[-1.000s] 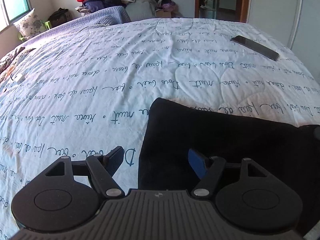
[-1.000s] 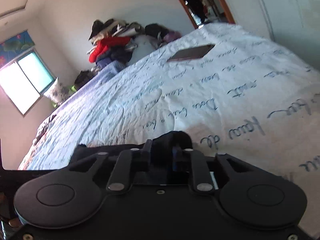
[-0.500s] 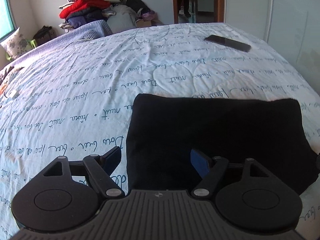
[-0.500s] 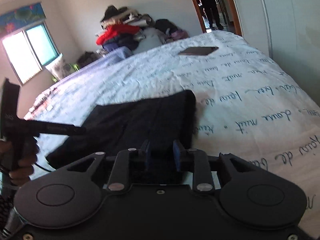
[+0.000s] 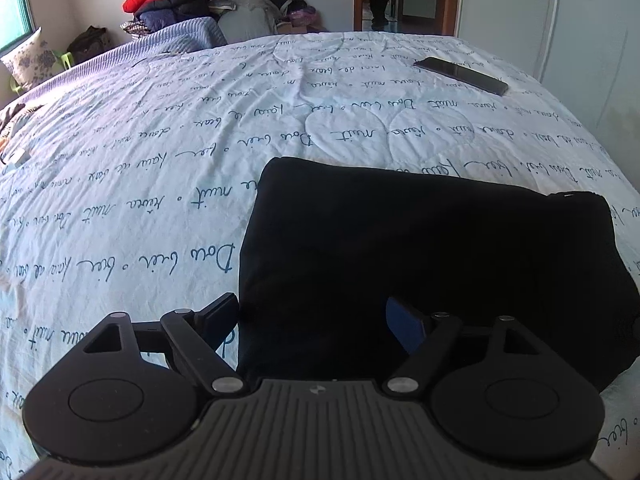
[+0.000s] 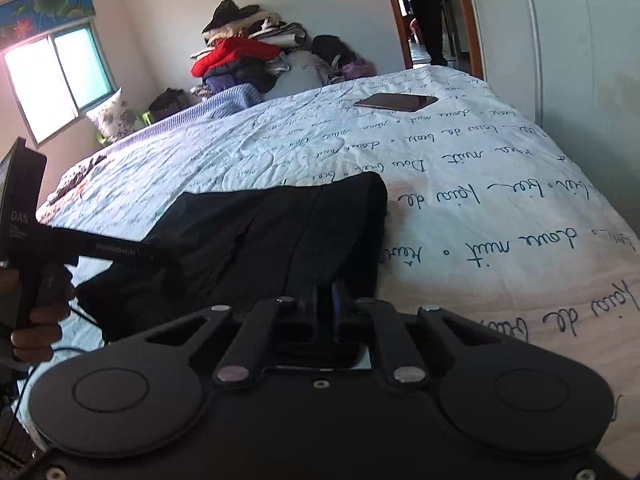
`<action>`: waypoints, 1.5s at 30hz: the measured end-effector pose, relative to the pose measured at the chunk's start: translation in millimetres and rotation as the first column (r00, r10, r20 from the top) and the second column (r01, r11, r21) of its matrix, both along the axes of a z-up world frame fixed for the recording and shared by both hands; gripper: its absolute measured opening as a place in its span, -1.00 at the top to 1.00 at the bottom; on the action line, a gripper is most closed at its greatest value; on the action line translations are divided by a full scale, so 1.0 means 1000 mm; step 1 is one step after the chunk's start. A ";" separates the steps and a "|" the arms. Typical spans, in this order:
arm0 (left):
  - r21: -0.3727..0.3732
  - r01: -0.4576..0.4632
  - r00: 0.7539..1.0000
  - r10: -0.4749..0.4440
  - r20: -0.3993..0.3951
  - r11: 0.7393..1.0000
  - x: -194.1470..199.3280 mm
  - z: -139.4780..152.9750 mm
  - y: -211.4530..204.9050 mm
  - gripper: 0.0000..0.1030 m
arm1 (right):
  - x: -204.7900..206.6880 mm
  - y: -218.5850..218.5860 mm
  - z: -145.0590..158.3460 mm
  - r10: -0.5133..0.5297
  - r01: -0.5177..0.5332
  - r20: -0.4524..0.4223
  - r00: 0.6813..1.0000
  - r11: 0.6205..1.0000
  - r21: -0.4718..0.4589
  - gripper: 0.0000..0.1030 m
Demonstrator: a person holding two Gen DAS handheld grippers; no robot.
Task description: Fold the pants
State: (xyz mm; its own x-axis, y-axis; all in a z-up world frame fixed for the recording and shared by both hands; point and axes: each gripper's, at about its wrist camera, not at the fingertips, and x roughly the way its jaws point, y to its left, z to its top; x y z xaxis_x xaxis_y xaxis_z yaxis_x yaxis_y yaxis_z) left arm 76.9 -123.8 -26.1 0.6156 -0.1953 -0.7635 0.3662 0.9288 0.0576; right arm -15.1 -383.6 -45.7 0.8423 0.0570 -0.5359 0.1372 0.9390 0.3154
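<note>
The black pants lie folded in a flat rectangle on the white bedspread with blue script. My left gripper is open and empty, hovering over the near left edge of the pants. In the right wrist view the pants lie ahead. My right gripper is shut, with its fingers at the near right corner of the pants; I cannot tell if cloth is pinched. The left handheld gripper shows at the left of that view.
A dark phone lies on the far right of the bed; it also shows in the right wrist view. A pile of clothes sits beyond the bed's far end. A white wall borders the bed's right side.
The right gripper has come down from a raised hold, laying the pants flat, and its jaws have closed tighter. The left gripper has pulled back a little, staying open.
</note>
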 end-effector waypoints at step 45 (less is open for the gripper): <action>-0.013 -0.027 0.999 0.026 -0.043 1.000 0.004 -0.004 0.005 -0.75 | 0.027 0.047 0.011 -0.012 -0.022 -0.090 0.996 0.931 -0.364 0.54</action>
State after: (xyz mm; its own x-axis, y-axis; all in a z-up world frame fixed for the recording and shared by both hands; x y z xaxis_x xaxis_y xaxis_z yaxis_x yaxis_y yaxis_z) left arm 80.6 -119.0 -29.9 0.5874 -0.1899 -0.7867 0.3432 0.9388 0.0297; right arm 12.2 -336.3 -35.1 0.7904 -0.1522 -0.5934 0.1440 0.9877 -0.0616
